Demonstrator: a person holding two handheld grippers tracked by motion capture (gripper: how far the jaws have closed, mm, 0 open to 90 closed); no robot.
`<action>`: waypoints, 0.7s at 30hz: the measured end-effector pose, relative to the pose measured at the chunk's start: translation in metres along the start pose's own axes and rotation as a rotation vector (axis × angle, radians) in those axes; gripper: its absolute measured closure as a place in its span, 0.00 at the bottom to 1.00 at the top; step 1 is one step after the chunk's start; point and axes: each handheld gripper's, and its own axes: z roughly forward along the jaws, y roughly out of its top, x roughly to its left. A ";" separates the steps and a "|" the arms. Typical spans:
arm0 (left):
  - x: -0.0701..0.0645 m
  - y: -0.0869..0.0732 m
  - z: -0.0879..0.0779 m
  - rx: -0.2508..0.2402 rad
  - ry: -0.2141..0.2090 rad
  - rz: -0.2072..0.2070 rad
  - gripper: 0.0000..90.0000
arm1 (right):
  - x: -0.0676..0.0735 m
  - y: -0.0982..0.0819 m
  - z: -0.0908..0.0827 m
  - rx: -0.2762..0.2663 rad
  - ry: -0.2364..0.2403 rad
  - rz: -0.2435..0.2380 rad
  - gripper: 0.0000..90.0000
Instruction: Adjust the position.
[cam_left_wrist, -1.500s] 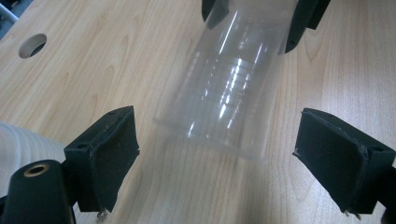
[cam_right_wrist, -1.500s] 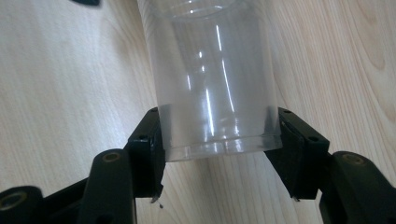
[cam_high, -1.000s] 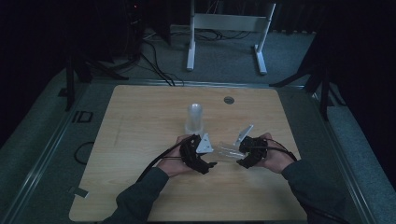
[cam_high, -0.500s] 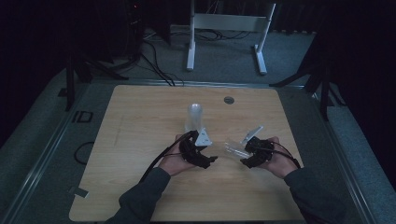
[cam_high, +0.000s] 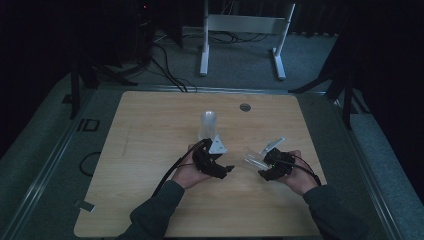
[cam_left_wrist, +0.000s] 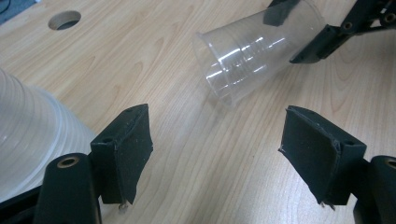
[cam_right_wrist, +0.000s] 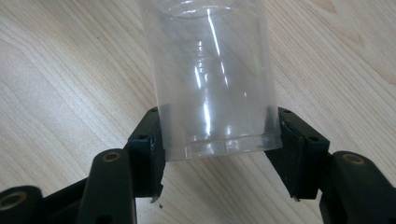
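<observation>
Since a second ago, our right gripper (cam_high: 260, 166) carries one clear cup (cam_right_wrist: 212, 84), clamped at its base, away from the cup stack (cam_high: 208, 125); our left gripper (cam_left_wrist: 217, 149), jaws just narrowed, stands empty; placing remains.

On the desk (cam_high: 150, 125), the stack of cups (cam_high: 208, 124) stands just beyond the left hand-held gripper (cam_high: 226, 169). The single cup (cam_high: 251, 157) lies between the jaws of the right hand-held gripper (cam_high: 262, 172), its mouth toward the left one, apart from it.
</observation>
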 end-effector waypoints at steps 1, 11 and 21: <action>0.001 -0.001 0.001 0.002 0.003 -0.015 0.27 | 0.001 -0.002 0.000 -0.009 -0.016 0.015 0.46; 0.000 0.000 0.002 -0.008 0.008 -0.033 0.27 | 0.004 -0.007 0.002 -0.059 -0.043 0.071 0.46; -0.001 0.002 0.004 -0.015 0.010 -0.039 0.27 | 0.005 -0.012 0.004 -0.121 -0.110 0.156 0.46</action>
